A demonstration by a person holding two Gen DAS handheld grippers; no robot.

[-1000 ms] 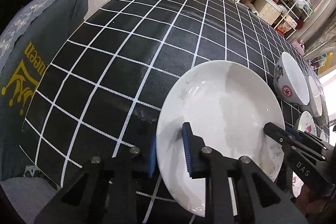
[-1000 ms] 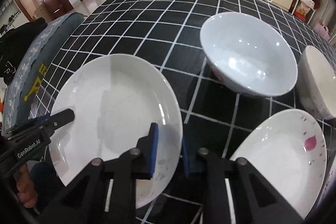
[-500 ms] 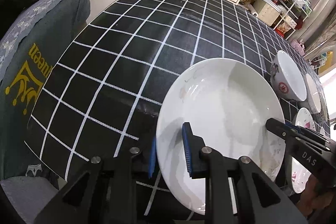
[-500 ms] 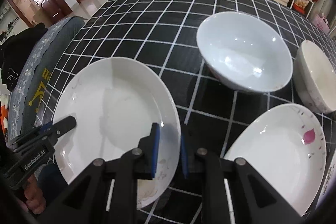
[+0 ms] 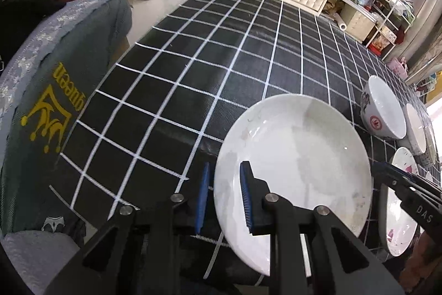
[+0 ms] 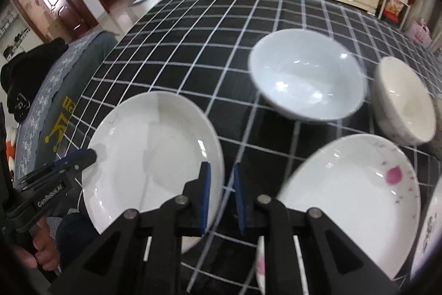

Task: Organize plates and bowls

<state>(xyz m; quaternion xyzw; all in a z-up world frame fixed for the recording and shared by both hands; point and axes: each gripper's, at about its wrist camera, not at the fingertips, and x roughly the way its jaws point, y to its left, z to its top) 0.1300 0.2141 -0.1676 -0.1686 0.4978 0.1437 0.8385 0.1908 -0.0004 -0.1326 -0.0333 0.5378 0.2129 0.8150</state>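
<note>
The plain white plate (image 5: 298, 170) is gripped at opposite rims, just ahead of both tools: the left gripper (image 5: 223, 198) is clenched on its near-left rim, the right gripper (image 6: 221, 198) on its right rim. The plate is best kept level and both grips kept equally firm. Two plates and two bowls are counted, including the flowered plate (image 6: 350, 198), the white bowl (image 6: 306, 79) and the cream bowl (image 6: 403, 104).

Plain white plate (image 5: 298, 156) tilted, rim pinched both sides; flowered plate (image 6: 356, 192), two bowls (image 6: 306, 76) beside.

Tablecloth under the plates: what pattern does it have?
Black tablecloth with a white grid of lines; clearest in the left wrist view.
</note>
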